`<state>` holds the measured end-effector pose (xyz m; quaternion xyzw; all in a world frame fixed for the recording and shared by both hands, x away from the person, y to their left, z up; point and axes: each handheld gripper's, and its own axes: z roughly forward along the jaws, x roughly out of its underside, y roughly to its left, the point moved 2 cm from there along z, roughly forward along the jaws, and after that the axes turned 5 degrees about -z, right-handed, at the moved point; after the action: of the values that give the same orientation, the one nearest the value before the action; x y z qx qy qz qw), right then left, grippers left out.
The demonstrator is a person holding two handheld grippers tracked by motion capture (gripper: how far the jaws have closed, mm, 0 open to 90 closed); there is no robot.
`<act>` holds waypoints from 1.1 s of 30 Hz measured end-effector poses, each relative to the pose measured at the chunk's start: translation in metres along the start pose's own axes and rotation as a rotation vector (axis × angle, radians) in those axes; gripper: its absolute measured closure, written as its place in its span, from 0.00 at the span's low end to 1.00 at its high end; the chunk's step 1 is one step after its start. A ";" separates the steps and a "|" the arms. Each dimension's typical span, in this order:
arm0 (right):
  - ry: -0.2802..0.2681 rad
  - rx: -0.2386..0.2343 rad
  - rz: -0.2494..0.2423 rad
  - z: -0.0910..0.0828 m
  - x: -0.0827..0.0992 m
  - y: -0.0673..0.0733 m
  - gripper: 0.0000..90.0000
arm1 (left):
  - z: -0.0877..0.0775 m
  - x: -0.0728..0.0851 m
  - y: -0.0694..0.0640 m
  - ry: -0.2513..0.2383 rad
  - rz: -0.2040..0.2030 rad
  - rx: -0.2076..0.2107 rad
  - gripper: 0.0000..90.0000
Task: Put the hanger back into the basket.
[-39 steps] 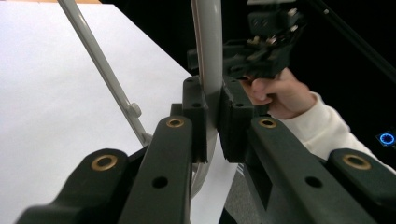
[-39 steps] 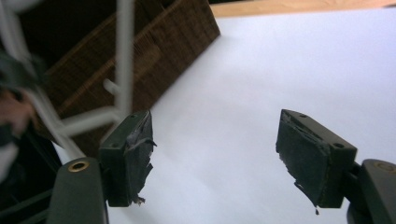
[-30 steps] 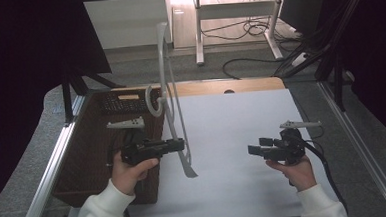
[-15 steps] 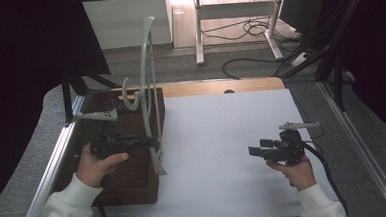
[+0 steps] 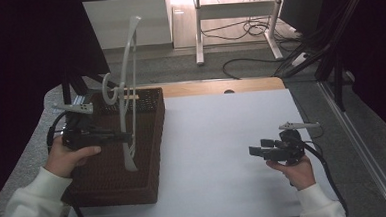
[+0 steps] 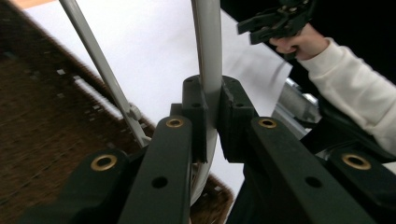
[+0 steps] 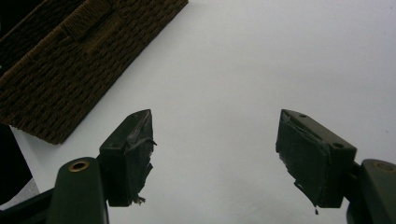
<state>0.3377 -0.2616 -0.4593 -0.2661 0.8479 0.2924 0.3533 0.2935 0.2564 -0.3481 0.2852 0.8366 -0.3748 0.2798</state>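
Fingers [image 6: 236, 119] on my left clamped the white hanger [image 5: 129, 92] over the basket [image 5: 135, 186]; right fingers [image 7: 308, 156] idled open. I judged lowering it flat best.

Brown woven wicker basket [image 5: 135, 184] sits on the white tabletop [image 5: 217, 137] at its left side. White plastic clothes hanger [image 5: 128, 92] stands upright over the basket, clamped in the left gripper [image 5: 125, 137]. Right gripper [image 5: 256, 151] hovers over the tabletop's right part, well apart from the basket.
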 end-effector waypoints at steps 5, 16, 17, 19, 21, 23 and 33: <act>0.003 0.001 0.001 0.001 0.001 -0.001 0.31 | -0.009 0.001 0.010 0.043 0.038 -0.015 0.92; 0.016 -0.002 0.005 0.004 0.003 -0.002 0.31 | -0.012 0.021 0.033 0.119 0.067 -0.034 0.92; 0.017 -0.001 0.004 0.004 0.003 -0.002 0.31 | -0.013 0.023 0.035 0.122 0.062 -0.029 0.92; 0.022 0.001 0.004 0.004 0.003 -0.002 0.31 | -0.013 0.028 0.040 0.124 0.060 -0.033 0.92; 0.025 0.000 0.006 0.005 0.003 -0.002 0.31 | -0.012 0.033 0.046 0.130 0.050 -0.051 0.92; 0.027 0.000 0.007 0.005 0.004 -0.002 0.31 | -0.011 0.037 0.052 0.136 0.031 -0.065 0.92; 0.030 0.004 0.008 0.006 0.004 -0.004 0.31 | -0.026 0.057 0.073 0.125 -0.036 -0.092 0.92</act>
<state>0.3401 -0.2612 -0.4667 -0.2662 0.8547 0.2884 0.3400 0.2985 0.3328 -0.4068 0.2797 0.8737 -0.3223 0.2333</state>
